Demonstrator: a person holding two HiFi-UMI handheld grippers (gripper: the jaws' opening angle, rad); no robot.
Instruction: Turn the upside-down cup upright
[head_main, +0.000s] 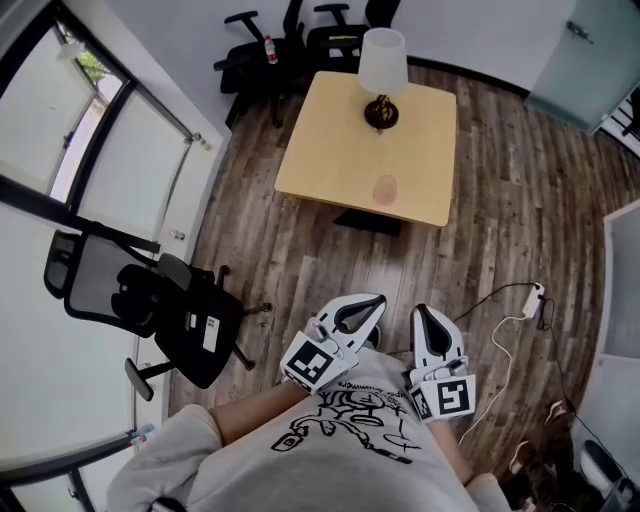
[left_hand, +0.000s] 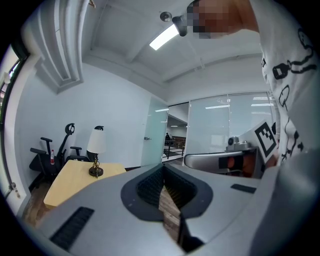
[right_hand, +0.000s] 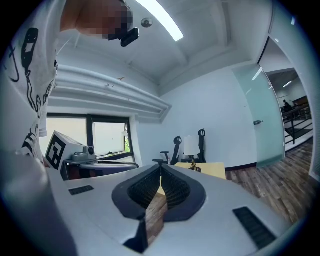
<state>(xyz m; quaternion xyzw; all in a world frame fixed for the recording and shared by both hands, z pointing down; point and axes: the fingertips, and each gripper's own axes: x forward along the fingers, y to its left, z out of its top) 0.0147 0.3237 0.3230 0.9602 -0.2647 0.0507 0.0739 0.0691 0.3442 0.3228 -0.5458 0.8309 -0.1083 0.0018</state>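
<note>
A small translucent pinkish cup (head_main: 385, 188) stands on the light wooden table (head_main: 330, 150), close to its near edge; which way up it is I cannot make out from here. Both grippers are held close to the person's body, well short of the table. My left gripper (head_main: 378, 298) is shut with nothing in it, and my right gripper (head_main: 420, 310) beside it is likewise shut and empty. In the left gripper view the left gripper (left_hand: 163, 167) points past the table (left_hand: 70, 180). In the right gripper view the right gripper (right_hand: 161, 167) hides most of the table (right_hand: 212, 170); the cup does not show.
A table lamp (head_main: 381, 70) with a white shade stands at the table's far side. Black office chairs (head_main: 290, 40) sit behind the table and another chair (head_main: 150, 305) stands at the left by the window. A white cable with a plug strip (head_main: 525, 305) lies on the wooden floor at the right.
</note>
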